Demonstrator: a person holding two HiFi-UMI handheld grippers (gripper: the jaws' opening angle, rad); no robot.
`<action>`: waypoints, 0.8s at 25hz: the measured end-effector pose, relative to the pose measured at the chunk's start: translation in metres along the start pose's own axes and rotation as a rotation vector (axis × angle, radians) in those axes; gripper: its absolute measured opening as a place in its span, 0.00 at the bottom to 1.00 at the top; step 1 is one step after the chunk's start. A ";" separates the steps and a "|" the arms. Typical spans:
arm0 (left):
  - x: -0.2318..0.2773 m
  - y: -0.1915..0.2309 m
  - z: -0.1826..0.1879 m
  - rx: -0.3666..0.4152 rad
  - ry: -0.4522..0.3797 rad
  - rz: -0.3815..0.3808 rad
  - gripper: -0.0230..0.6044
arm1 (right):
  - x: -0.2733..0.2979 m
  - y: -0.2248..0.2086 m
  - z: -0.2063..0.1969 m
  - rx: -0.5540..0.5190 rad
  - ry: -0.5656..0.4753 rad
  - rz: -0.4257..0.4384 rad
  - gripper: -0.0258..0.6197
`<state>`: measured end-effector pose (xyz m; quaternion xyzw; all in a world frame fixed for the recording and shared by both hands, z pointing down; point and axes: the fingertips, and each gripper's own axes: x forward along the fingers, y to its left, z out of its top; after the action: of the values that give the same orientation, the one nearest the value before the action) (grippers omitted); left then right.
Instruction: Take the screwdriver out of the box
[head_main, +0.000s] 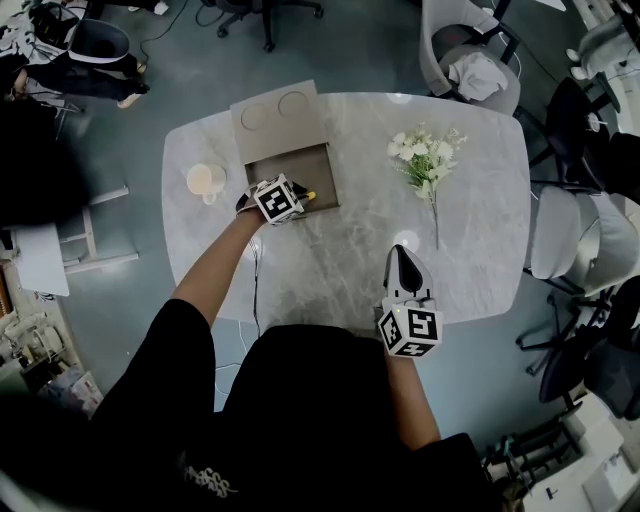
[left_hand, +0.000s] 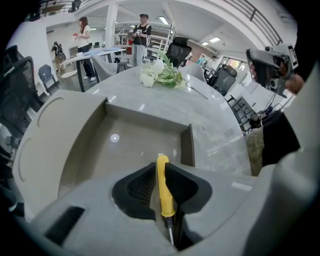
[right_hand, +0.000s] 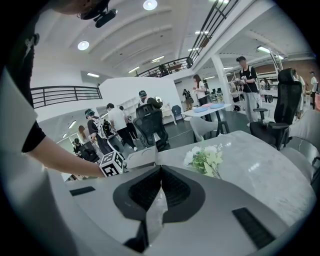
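While the left gripper (head_main: 300, 197) reaches down into the open box (head_main: 322, 160) at the far left of the table (head_main: 480, 215), its two black pads sit tight on the yellow handle of the screwdriver (head_main: 311, 194). In the left gripper view the jaws are only narrowly apart, as wide as the handle, which runs straight along the gap between them. The rounded yellow end of the screwdriver (left_hand: 164, 192) pokes out past the tips of the left gripper (left_hand: 161, 167), over the brown floor of the box (left_hand: 186, 145). Its thin metal shaft points back toward the camera. Whether the tool rests on the floor of the box or hangs just above it cannot be told. From the head view the yellow end shows at the right side of the gripper, inside the near right part of the box, whose lid (head_main: 275, 115) lies flat on the far side.

Well apart, at the near right of the table, the right gripper (head_main: 402, 255) points toward the far side above the marble. In its own view the right gripper (right_hand: 160, 169) has its pads meeting at the tips, with nothing between them. White flowers (head_main: 425, 160) lie to the far right, and a cup (head_main: 205, 181) stands left of the box.
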<state>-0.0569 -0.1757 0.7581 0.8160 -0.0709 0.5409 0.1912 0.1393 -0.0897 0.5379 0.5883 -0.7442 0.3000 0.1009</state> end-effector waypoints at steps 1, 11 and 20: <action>0.001 -0.003 -0.001 0.008 0.005 -0.008 0.15 | 0.000 0.000 -0.001 0.000 -0.001 0.000 0.06; 0.005 -0.018 0.005 0.029 0.034 -0.083 0.25 | -0.004 -0.004 -0.006 0.012 0.005 -0.014 0.06; 0.006 -0.027 0.007 0.043 0.061 -0.109 0.12 | -0.004 -0.005 -0.005 0.013 -0.002 -0.020 0.06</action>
<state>-0.0395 -0.1537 0.7550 0.8058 -0.0086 0.5555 0.2048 0.1445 -0.0846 0.5413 0.5965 -0.7366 0.3029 0.0993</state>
